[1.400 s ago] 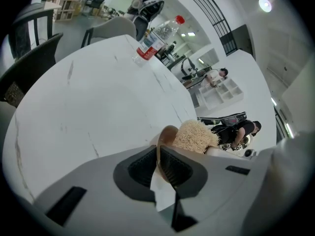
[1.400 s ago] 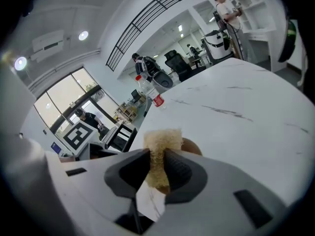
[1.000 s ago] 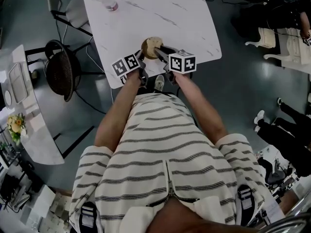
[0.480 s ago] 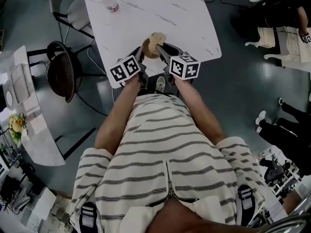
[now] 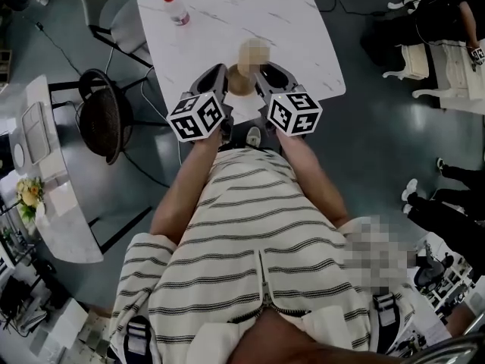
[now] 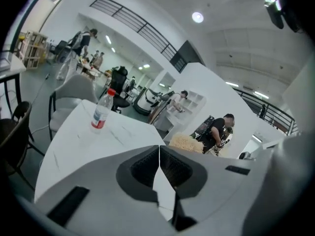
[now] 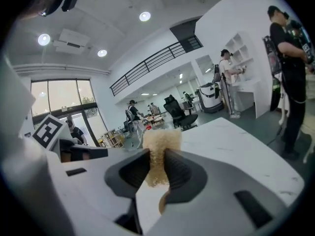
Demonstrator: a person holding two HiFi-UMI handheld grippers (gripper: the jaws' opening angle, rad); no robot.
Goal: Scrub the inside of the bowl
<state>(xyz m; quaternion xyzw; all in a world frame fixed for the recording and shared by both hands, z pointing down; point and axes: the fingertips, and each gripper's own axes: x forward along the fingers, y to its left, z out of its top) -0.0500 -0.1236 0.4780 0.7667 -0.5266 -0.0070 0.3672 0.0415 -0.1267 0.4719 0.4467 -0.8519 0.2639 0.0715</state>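
Observation:
A coarse tan sponge (image 7: 161, 144) stands upright between my right gripper's (image 7: 157, 154) pads, which are shut on its lower half. It also shows past my left gripper (image 6: 159, 149) as a pale tuft, the sponge (image 6: 186, 142). The left jaws are pressed together with nothing visible between them. In the head view both grippers, left (image 5: 220, 76) and right (image 5: 262, 74), hover side by side over the near edge of the white marble table (image 5: 288, 21). A brown rounded shape, apparently the bowl (image 5: 239, 86), sits between their tips, mostly hidden. A brown curved edge (image 7: 161, 205) shows under the right jaws.
A plastic bottle with a red cap (image 5: 174, 7) stands at the table's far left corner and appears as the bottle (image 6: 101, 113) in the left gripper view. A dark round chair (image 5: 102, 120) stands left of the table. People stand and work farther off in the room.
Both grippers have risen toward the head camera and spread slightly. The sponge has come up from low over the bowl and now stands higher over the table.

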